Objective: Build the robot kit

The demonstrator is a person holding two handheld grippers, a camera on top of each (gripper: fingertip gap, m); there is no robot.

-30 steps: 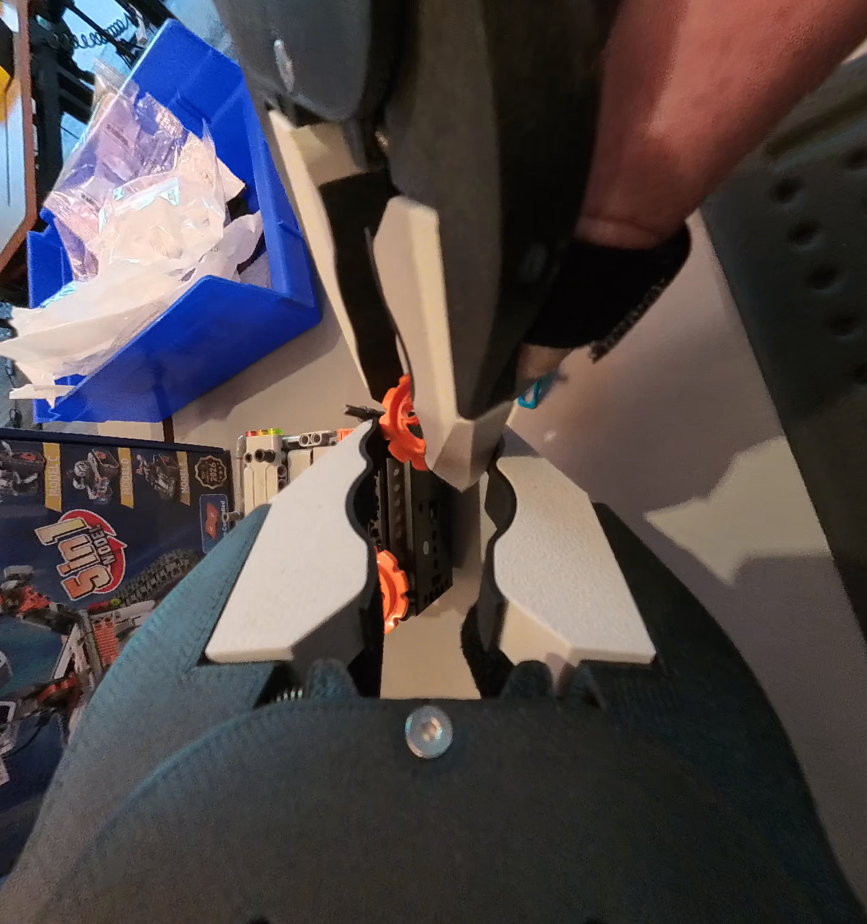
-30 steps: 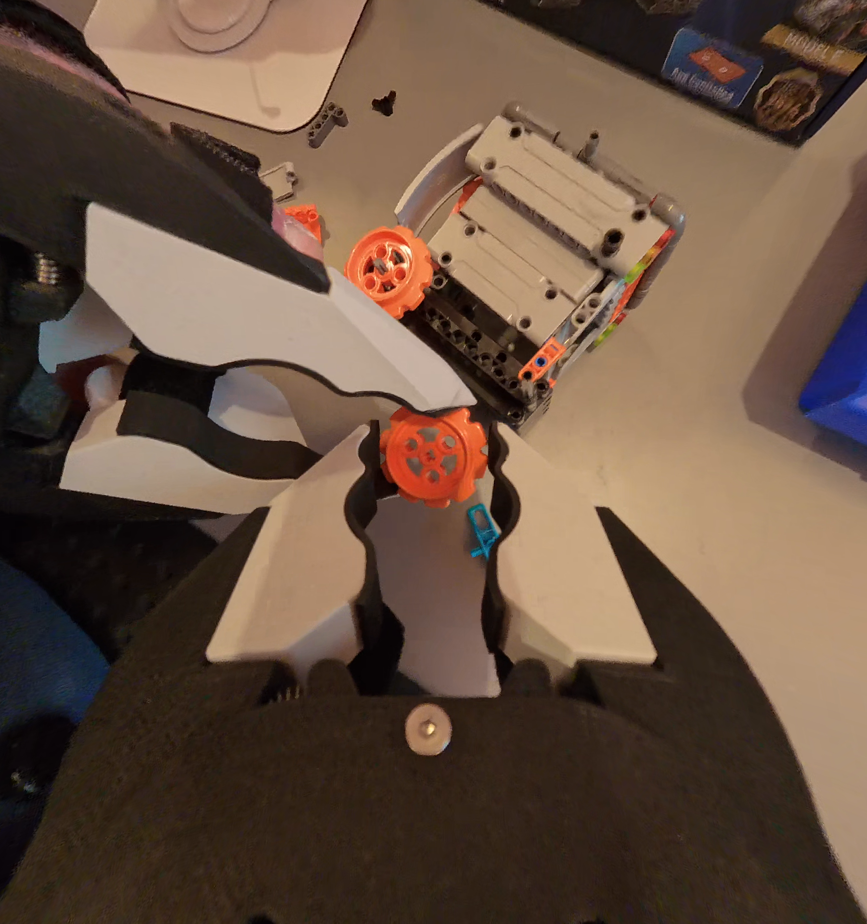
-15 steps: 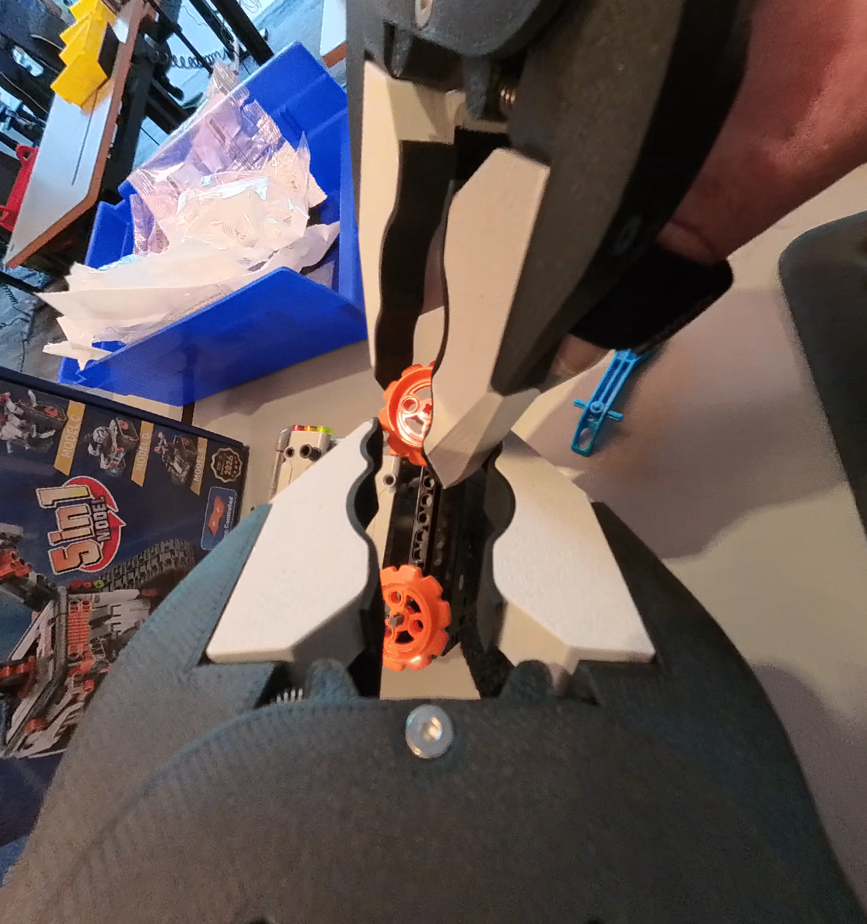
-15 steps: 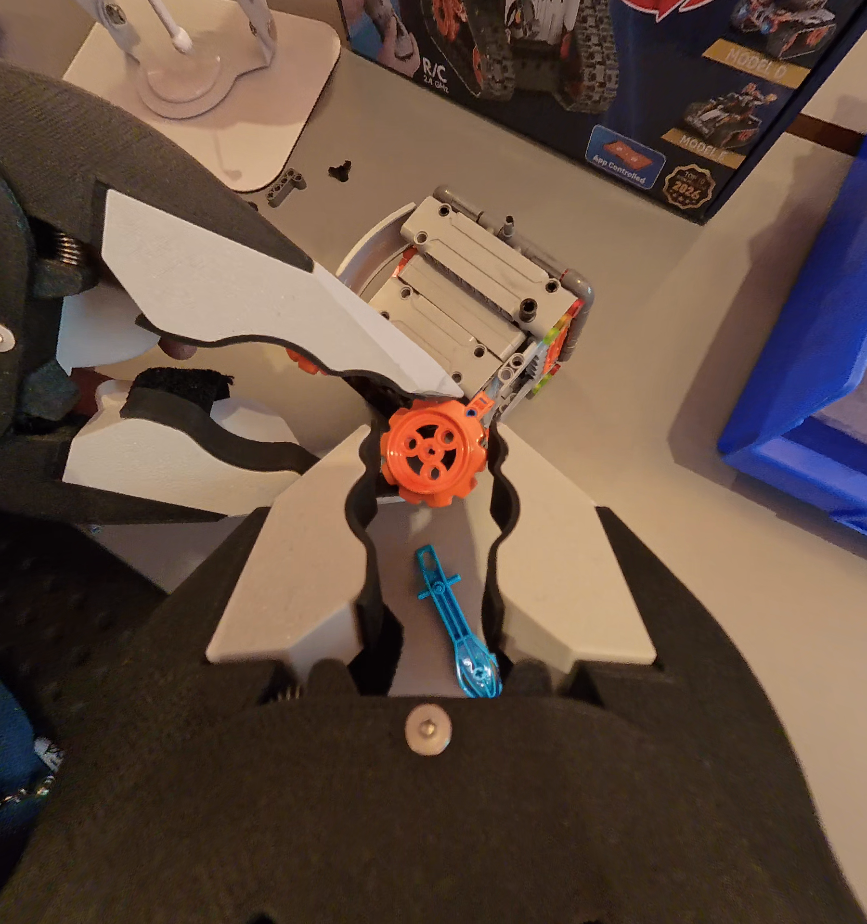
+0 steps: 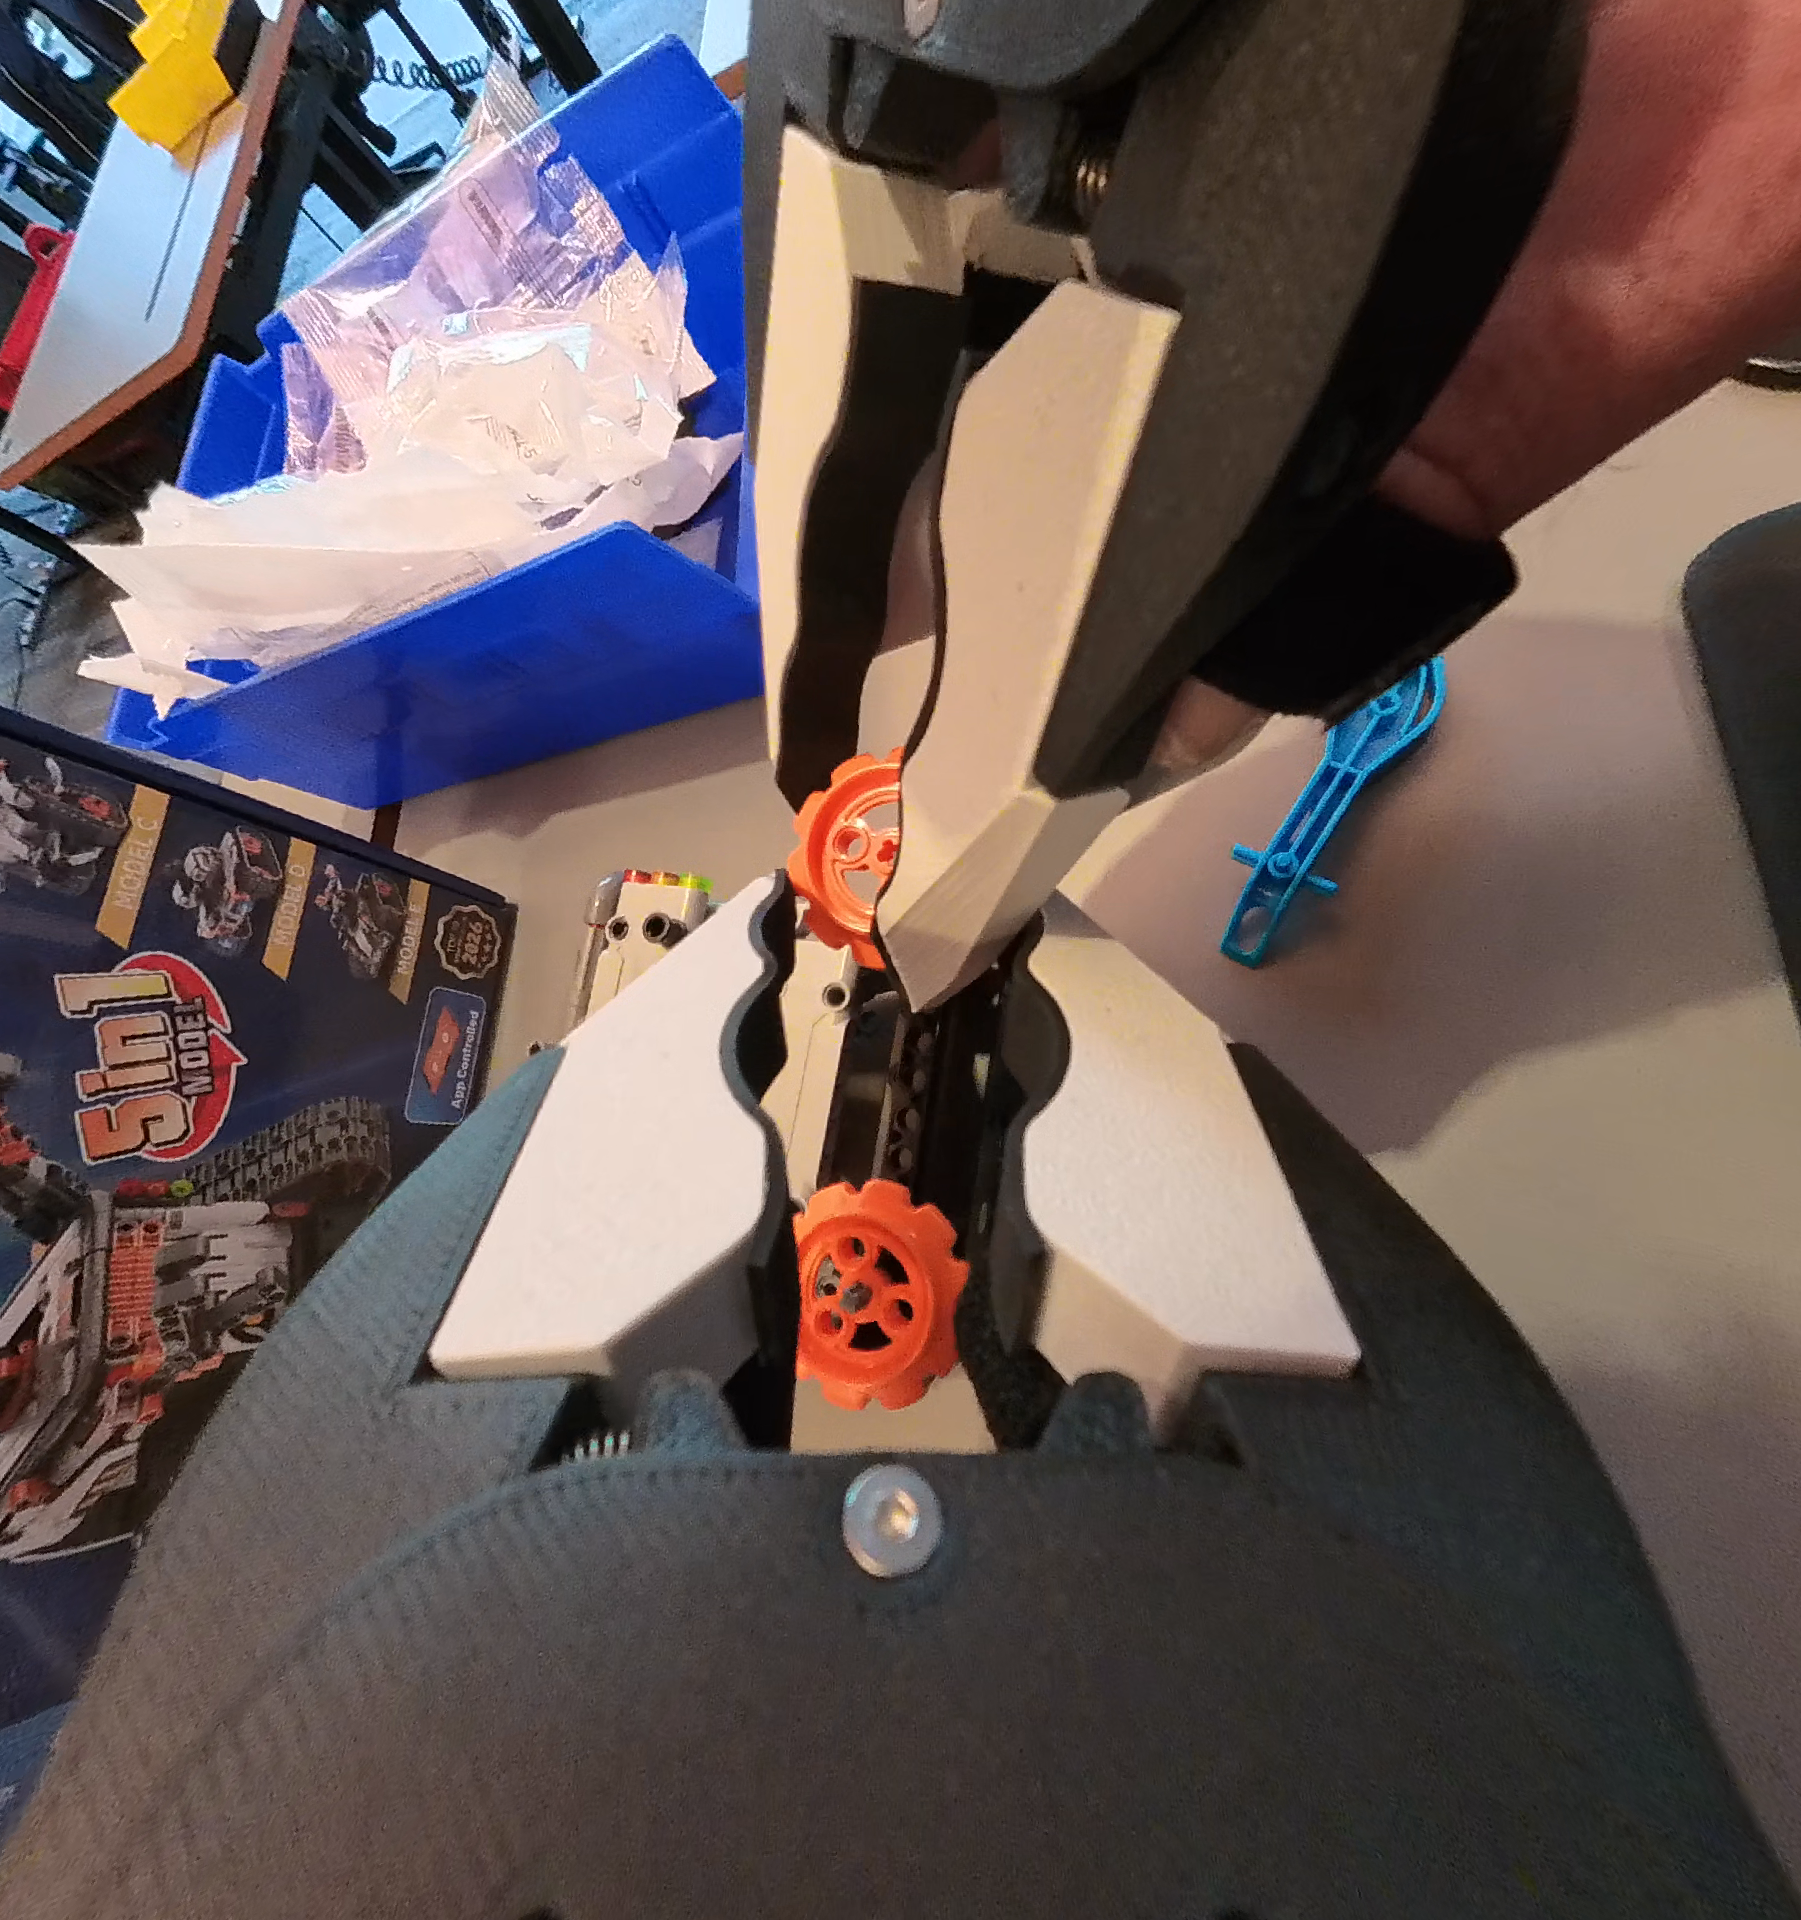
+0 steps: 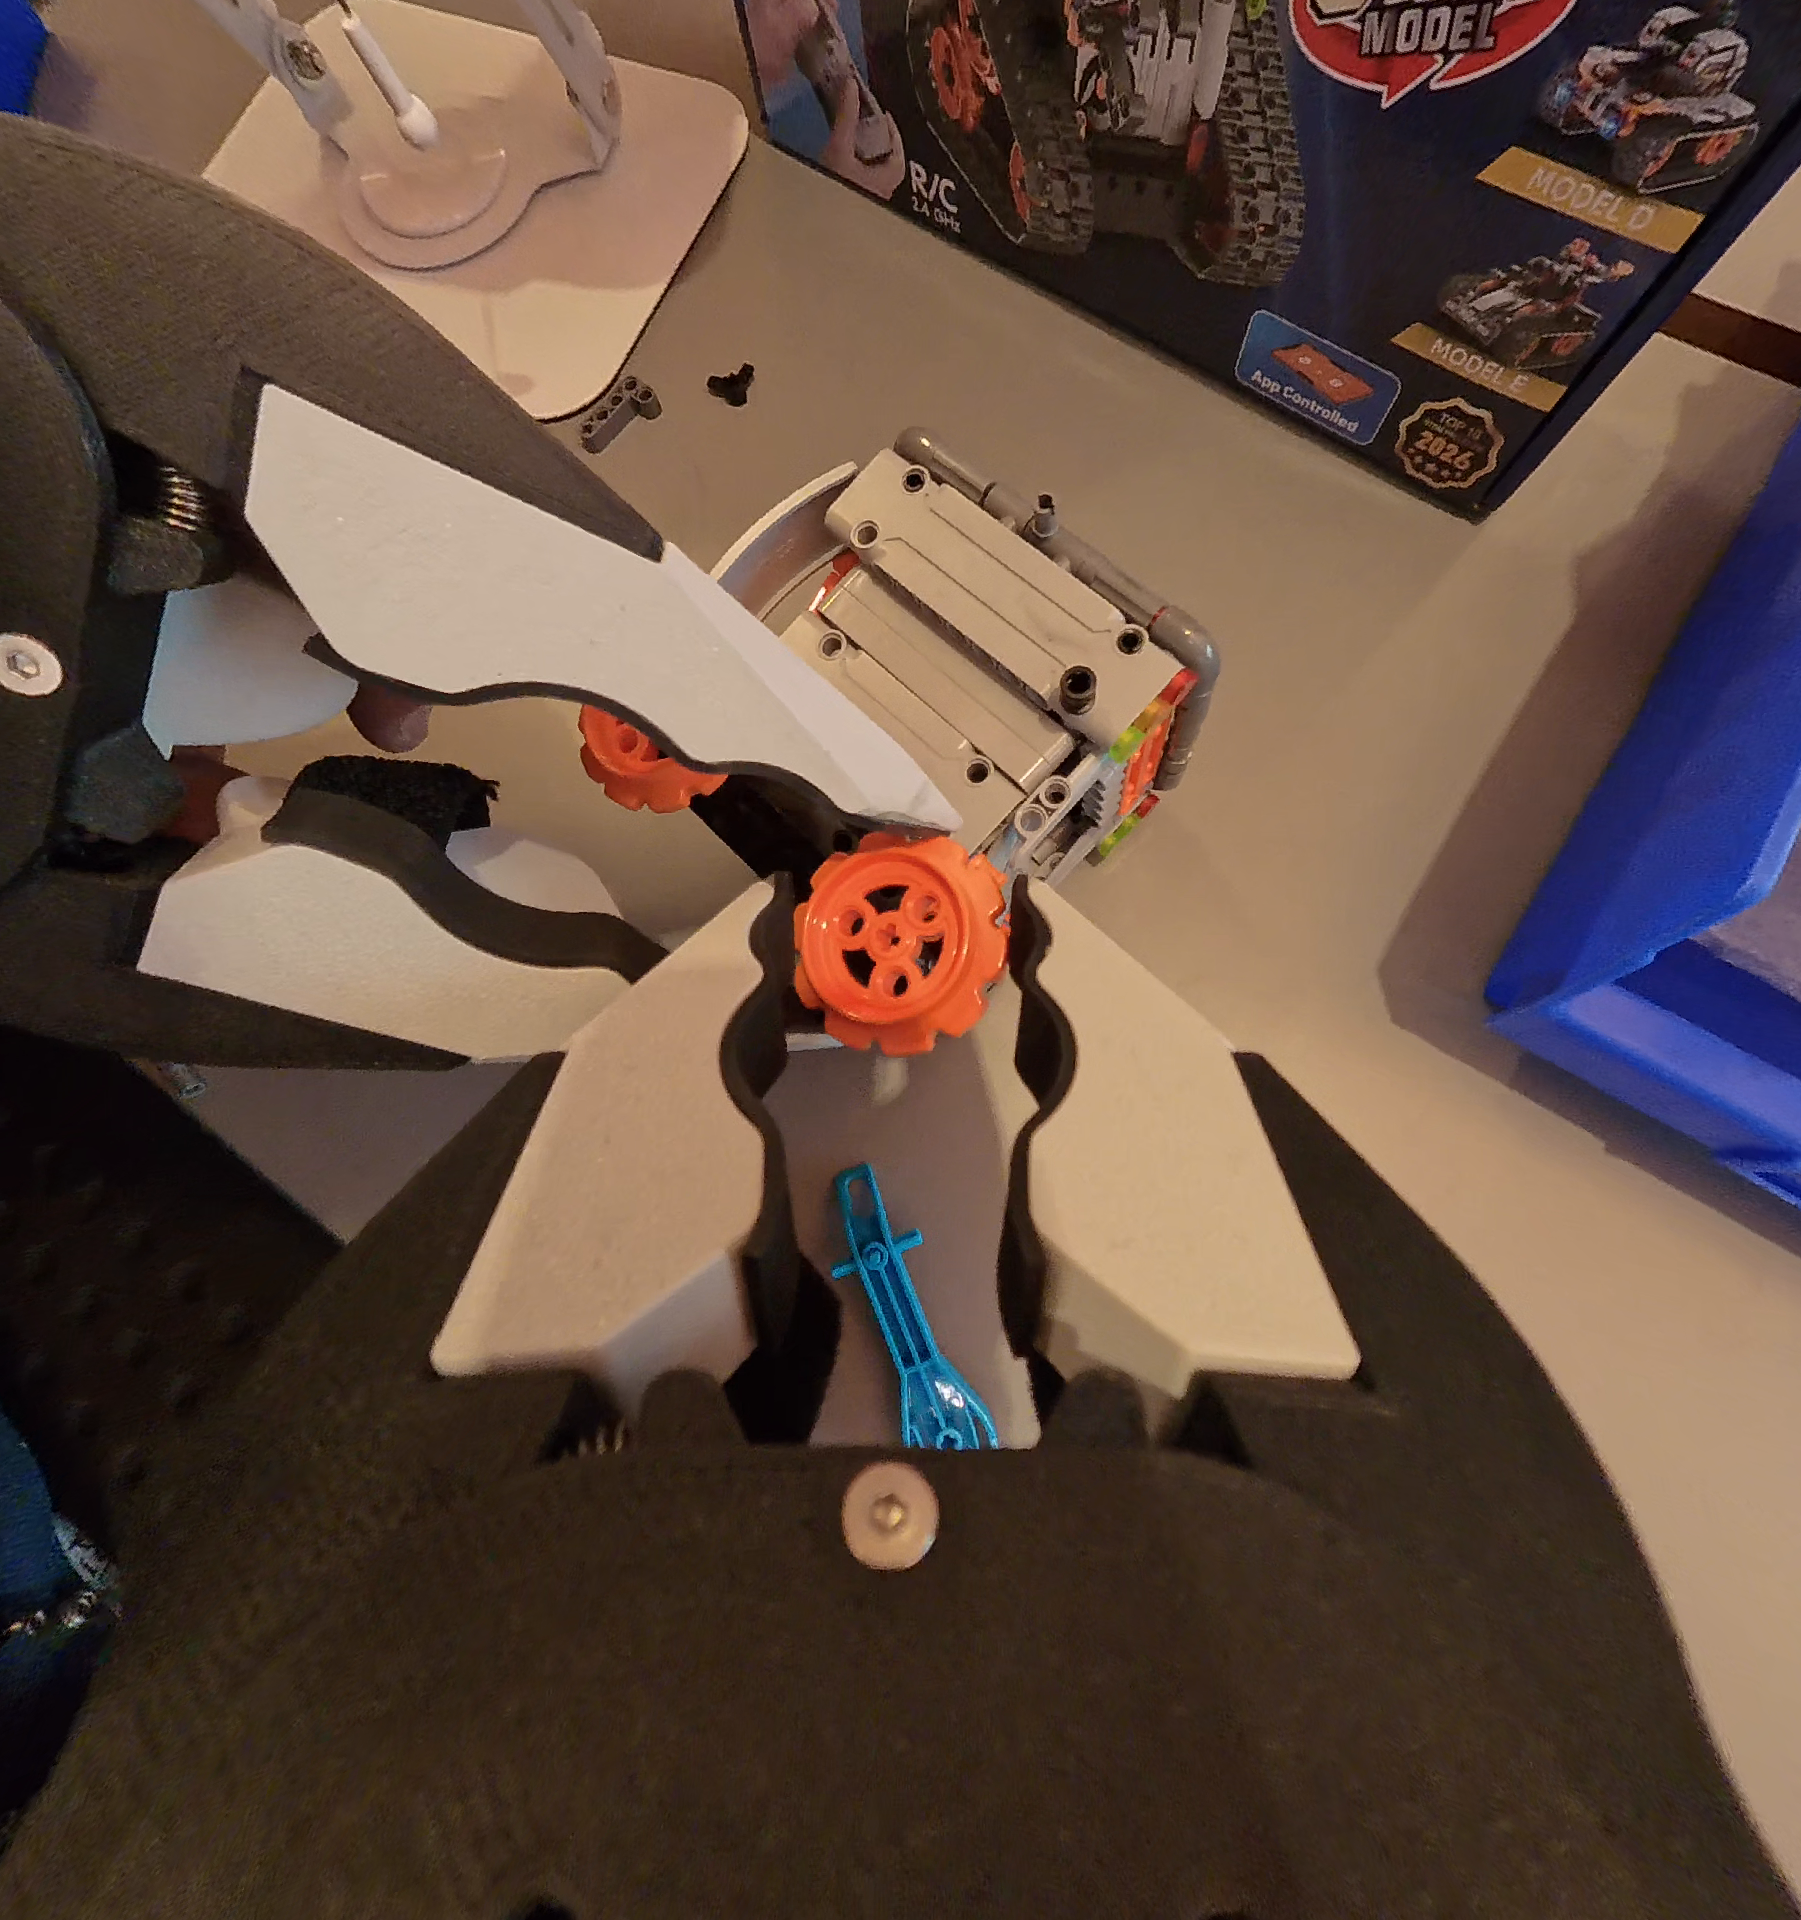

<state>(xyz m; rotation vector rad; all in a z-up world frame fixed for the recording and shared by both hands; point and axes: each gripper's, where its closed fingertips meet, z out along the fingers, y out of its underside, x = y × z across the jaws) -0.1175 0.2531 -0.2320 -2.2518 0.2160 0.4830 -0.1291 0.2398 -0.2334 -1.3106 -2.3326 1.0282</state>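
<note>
My right gripper pinches an orange toothed wheel by its rim. My left gripper clamps the grey-and-black brick model carrying a second orange wheel. Blue plastic tool on table; blue bin, toy box beyond.
</note>
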